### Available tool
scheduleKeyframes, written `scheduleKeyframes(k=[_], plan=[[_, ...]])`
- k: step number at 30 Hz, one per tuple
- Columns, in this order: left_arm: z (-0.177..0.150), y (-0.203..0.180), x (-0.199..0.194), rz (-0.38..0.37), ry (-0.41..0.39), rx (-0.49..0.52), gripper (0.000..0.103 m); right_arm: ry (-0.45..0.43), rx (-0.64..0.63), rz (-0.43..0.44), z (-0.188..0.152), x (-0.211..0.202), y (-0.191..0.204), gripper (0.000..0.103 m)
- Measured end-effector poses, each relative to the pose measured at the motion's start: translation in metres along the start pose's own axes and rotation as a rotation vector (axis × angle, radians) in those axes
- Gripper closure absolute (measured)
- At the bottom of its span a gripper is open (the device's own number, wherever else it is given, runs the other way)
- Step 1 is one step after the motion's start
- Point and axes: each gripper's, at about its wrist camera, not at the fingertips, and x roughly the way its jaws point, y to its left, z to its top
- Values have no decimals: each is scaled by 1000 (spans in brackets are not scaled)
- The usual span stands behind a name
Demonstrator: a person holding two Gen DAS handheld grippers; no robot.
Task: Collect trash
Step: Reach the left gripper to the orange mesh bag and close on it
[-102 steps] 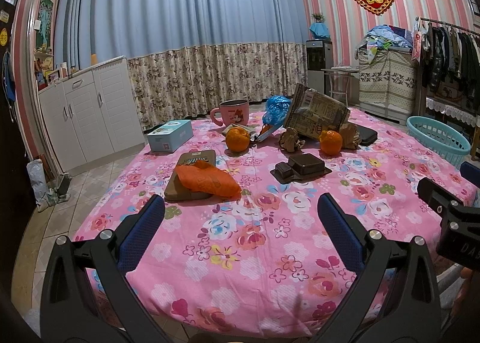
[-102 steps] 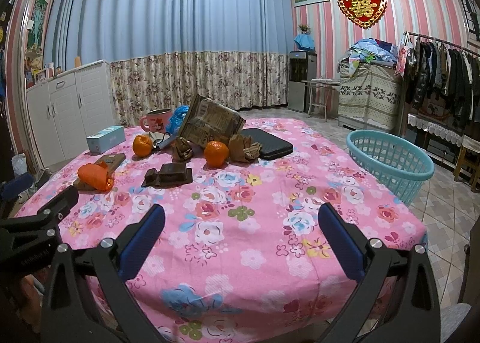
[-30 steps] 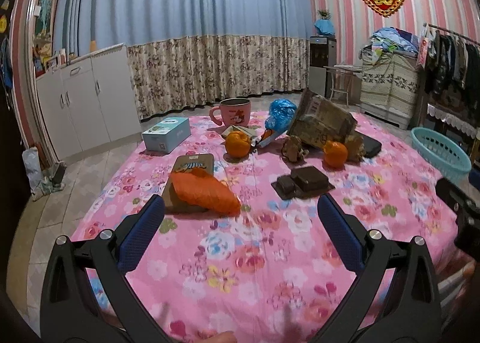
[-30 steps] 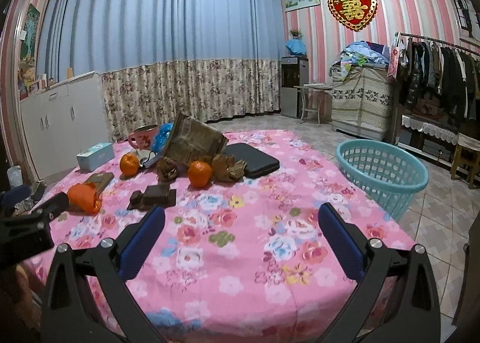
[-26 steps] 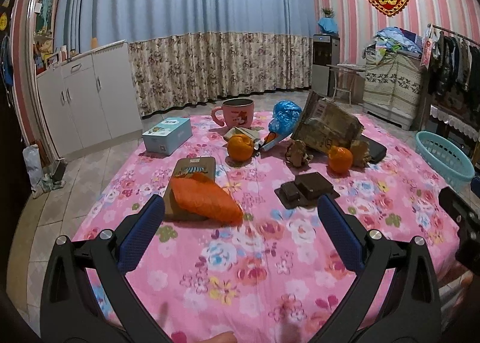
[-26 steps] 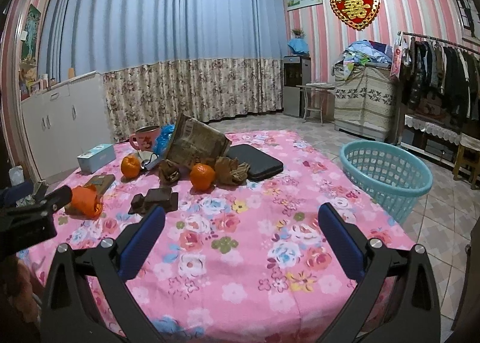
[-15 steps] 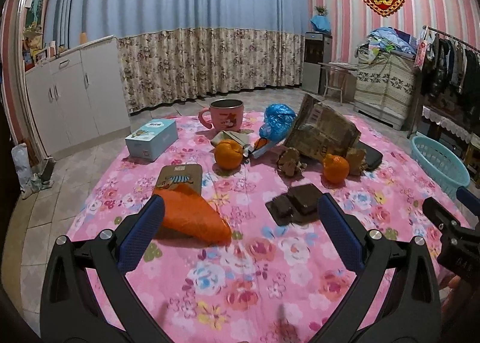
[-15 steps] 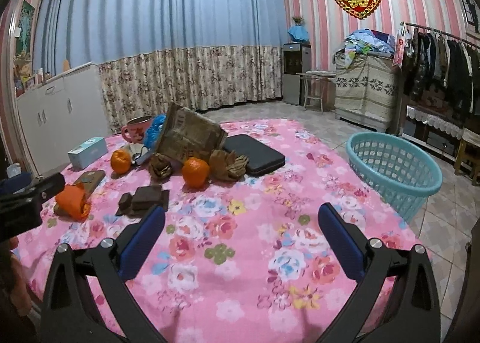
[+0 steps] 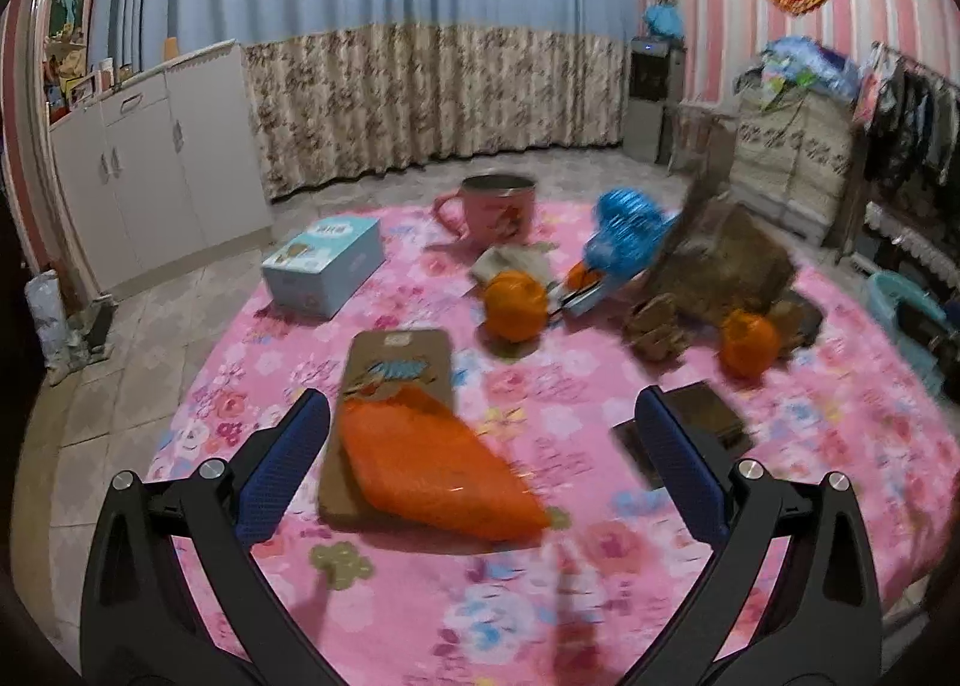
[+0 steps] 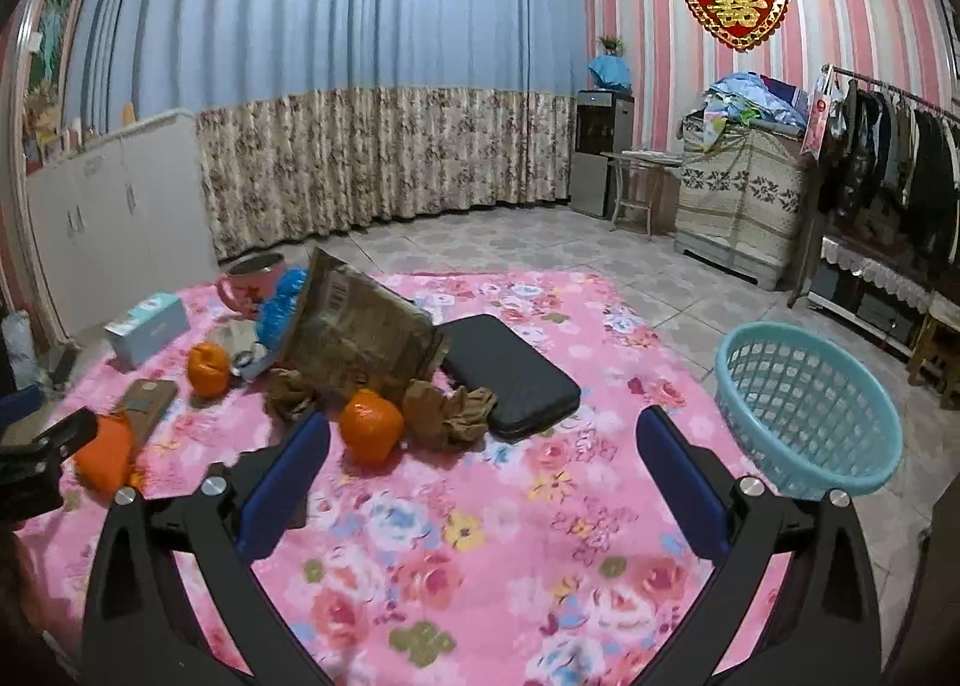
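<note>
Surface [image 10: 480, 536]: pink floral cloth, matt, lightly creased. Orange bag [image 9: 432, 464]: thin plastic film, crinkled, faint sheen. Slab under it [image 9: 396, 362]: brown, flat, printed top, looks like cardboard. Blue bag [image 9: 624, 236]: crumpled glossy plastic. Brown wads [image 10: 450, 404]: crumpled paper, rough, matt. Basket [image 10: 804, 404]: teal moulded plastic, perforated wall, smooth. Black case [image 10: 510, 368]: matt, smooth. Both tongs, left [image 9: 480, 446] and right [image 10: 480, 458]: black matt plastic arms, metal screw heads, blue textured pads.
</note>
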Motion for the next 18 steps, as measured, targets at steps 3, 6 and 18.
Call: scheduleKeyframes(k=[3, 6, 18], plan=[[-1, 8, 14, -2, 46, -10, 5, 21, 15, -9, -4, 11, -4, 3], [1, 15, 28, -45, 89, -44, 10, 60, 22, -15, -4, 24, -7, 3], [-10, 19, 62, -82, 236, -75, 42, 63, -31, -22, -7, 33, -1, 3]])
